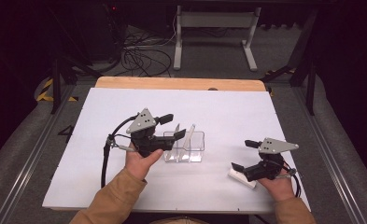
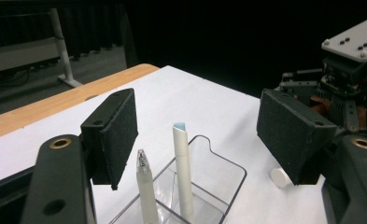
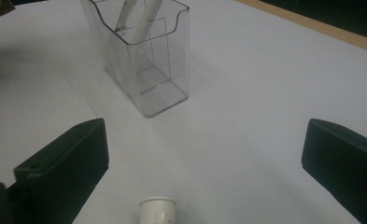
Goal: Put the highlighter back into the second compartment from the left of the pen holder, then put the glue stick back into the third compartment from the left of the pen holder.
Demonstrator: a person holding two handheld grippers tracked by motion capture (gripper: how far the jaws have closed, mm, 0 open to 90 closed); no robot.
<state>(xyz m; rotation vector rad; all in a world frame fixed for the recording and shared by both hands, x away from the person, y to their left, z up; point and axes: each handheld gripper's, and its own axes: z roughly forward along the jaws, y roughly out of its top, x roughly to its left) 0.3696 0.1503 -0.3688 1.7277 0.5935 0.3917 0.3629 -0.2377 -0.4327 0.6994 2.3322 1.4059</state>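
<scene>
A clear plastic holder (image 1: 193, 148) with compartments stands mid-table. Two white pens lean upright inside it, a capless one (image 2: 146, 186) and a taller one (image 2: 183, 172). My left gripper (image 1: 173, 126) hovers at the holder's left side, jaws open, with the pen tops between and below its pads (image 2: 120, 135) but untouched. A white marker (image 1: 242, 178) lies flat on the table near the front right. My right gripper (image 1: 243, 155) stands open over it, the marker's end (image 3: 158, 210) low between the jaws. From there the holder (image 3: 148, 65) is straight ahead.
The white table sheet (image 1: 125, 102) lies on a wooden top whose far edge (image 1: 172, 83) shows. Beyond it are cables (image 1: 139, 58) on the floor and a white desk frame (image 1: 214, 32). Dark stands flank both sides.
</scene>
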